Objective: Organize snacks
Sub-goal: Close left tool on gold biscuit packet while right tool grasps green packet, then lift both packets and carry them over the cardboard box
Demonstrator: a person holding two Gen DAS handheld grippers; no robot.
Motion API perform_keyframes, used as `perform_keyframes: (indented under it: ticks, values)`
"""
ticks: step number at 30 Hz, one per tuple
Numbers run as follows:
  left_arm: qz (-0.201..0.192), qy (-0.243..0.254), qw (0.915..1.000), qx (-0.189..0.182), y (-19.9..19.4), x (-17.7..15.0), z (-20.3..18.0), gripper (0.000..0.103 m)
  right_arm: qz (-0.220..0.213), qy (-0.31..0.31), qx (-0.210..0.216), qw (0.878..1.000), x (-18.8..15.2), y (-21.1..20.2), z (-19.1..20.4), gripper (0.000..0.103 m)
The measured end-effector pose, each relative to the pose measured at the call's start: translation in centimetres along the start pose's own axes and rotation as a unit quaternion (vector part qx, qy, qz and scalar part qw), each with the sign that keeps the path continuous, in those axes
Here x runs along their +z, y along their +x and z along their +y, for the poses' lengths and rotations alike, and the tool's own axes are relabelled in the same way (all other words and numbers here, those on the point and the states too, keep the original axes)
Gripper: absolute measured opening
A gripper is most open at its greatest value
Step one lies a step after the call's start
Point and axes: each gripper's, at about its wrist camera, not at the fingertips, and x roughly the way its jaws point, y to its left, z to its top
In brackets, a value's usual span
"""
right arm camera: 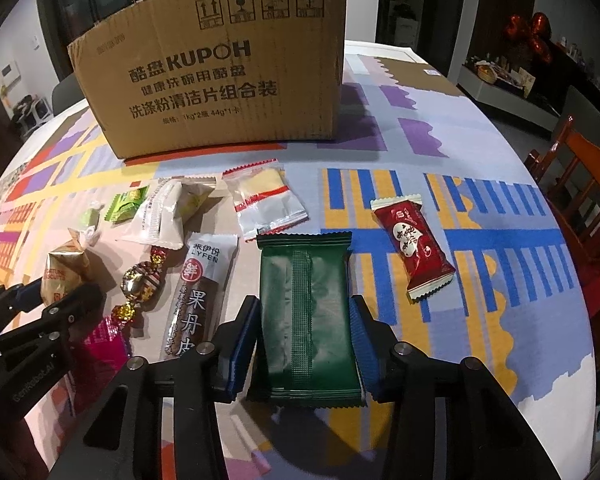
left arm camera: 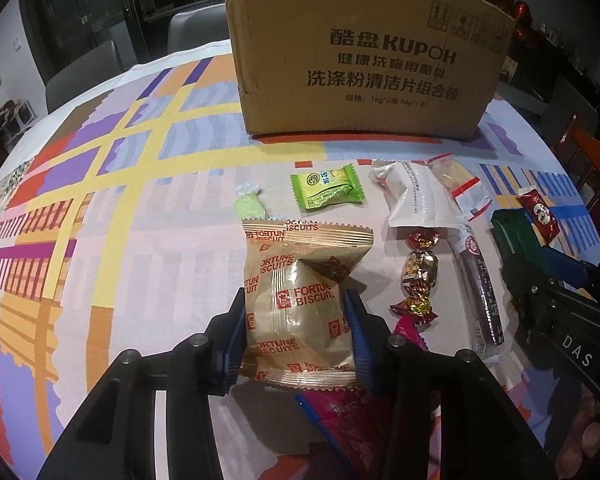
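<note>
A: Left wrist view first. The left gripper (left arm camera: 298,326) has its blue pads pressed against both sides of the gold Fortune Biscuits packet (left arm camera: 300,304), so it is clamped on it, with the packet low over the patterned tablecloth (left arm camera: 112,184).

B: And further right?

A: A pale green sweet (left arm camera: 250,205), a green wrapped snack (left arm camera: 329,192), a white sachet (left arm camera: 414,196), a gold foil candy (left arm camera: 420,270) and a long dark bar (left arm camera: 482,292) all lie loose in front of the cardboard box (left arm camera: 364,76).

B: So, progress?

A: Early, I'd judge. Nearly everything sits on the cloth, and neither view looks into the box, so I cannot tell whether anything is inside.

B: What does the right wrist view add?

A: The right gripper (right arm camera: 304,338) is closed on a dark green packet (right arm camera: 304,312), its pads touching both long edges. The left view only catches that packet's corner. Right of it lies a red packet (right arm camera: 414,254), shown whole here. A magenta wrapper (left arm camera: 340,424) under the biscuits shows better from the left.
</note>
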Motion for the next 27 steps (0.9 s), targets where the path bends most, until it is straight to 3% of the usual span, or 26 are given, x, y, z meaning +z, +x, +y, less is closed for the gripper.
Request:
perform_keyframes:
  ticks: [27]
  values:
    - [-0.042,0.008,0.9990,0.010,-4.6,1.9,-0.5,0.044,-0.052,0.000,0.010,0.999,1.8,-4.2,-0.8,0.046]
